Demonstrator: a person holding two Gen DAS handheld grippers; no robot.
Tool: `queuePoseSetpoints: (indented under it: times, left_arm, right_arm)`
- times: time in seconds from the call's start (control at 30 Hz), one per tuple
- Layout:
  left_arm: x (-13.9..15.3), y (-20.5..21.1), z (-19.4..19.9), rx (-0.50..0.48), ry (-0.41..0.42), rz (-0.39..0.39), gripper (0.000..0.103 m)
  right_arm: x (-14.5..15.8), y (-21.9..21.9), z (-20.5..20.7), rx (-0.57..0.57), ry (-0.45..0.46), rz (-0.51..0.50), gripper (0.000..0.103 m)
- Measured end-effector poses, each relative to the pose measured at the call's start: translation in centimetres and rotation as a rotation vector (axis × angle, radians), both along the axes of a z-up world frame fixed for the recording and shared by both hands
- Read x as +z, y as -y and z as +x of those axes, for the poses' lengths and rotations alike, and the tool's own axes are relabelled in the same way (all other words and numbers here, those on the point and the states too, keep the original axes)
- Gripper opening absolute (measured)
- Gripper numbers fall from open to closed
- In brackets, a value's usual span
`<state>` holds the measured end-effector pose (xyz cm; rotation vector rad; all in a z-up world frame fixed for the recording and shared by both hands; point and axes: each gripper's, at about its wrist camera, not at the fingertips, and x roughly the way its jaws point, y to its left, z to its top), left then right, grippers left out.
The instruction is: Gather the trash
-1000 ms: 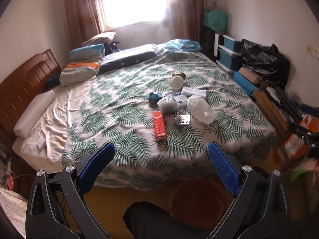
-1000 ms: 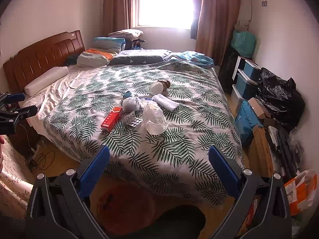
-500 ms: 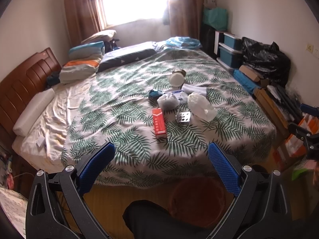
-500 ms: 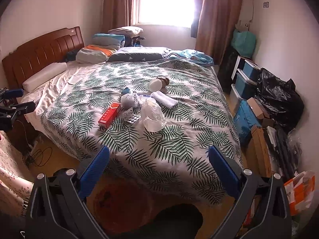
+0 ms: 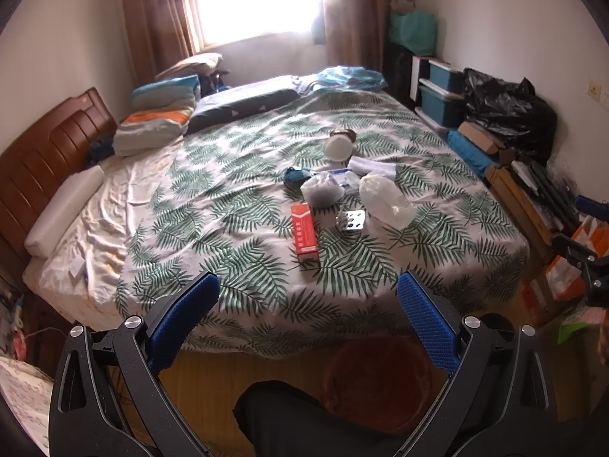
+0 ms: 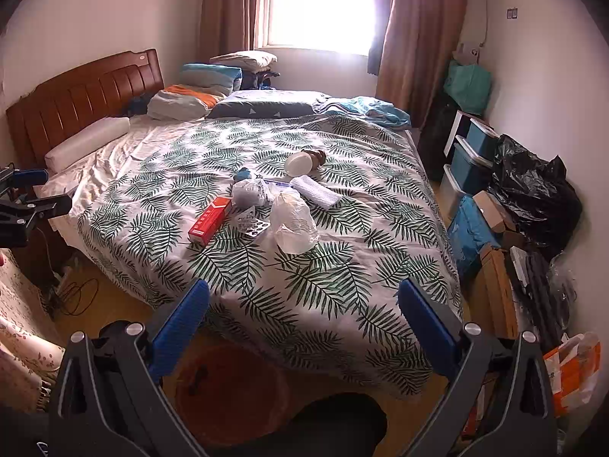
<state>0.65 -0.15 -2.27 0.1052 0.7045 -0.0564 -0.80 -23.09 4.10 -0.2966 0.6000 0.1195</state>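
Trash lies in a cluster on the leaf-print bedspread (image 5: 236,205): a red box (image 5: 303,233) (image 6: 210,221), a silver pill blister (image 5: 353,221) (image 6: 257,226), a clear plastic bag (image 5: 385,201) (image 6: 292,220), a crumpled grey bag (image 5: 322,189) (image 6: 249,191), a white cup (image 5: 337,147) (image 6: 298,163) and a white roll (image 6: 316,190). A reddish-brown bin (image 5: 377,381) (image 6: 232,392) stands on the floor at the bed's foot. My left gripper (image 5: 308,301) and right gripper (image 6: 304,304) are both open and empty, held short of the bed, above the bin.
Pillows (image 6: 179,103) and a wooden headboard (image 6: 83,95) are at the far left. Storage boxes (image 6: 468,160), a black rubbish bag (image 6: 533,190) and cardboard (image 6: 495,278) line the right wall. Cables (image 6: 76,289) lie on the floor at the left.
Both grippers have moved slightly closer to the bed. Both stay open and empty; nothing on the bed has moved.
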Motion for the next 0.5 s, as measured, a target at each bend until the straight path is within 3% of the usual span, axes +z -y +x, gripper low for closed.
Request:
queuePoseSetpoints:
  times: [0.07, 0.2, 0.5]
  left_arm:
    - [-0.2, 0.0, 0.1, -0.001, 0.002, -0.014, 0.097]
    - [0.4, 0.0, 0.6, 0.000, 0.043, -0.116, 0.097]
    - [-0.8, -0.1, 3.1, 0.000, 0.040, -0.080, 0.097]
  right_arm:
    - [-0.1, 0.0, 0.2, 0.002, -0.003, 0.001, 0.098]
    - [-0.5, 0.0, 0.6, 0.005, -0.010, 0.002, 0.098]
    - [-2.3, 0.2, 2.8, 0.037, -0.017, 0.006, 0.098]
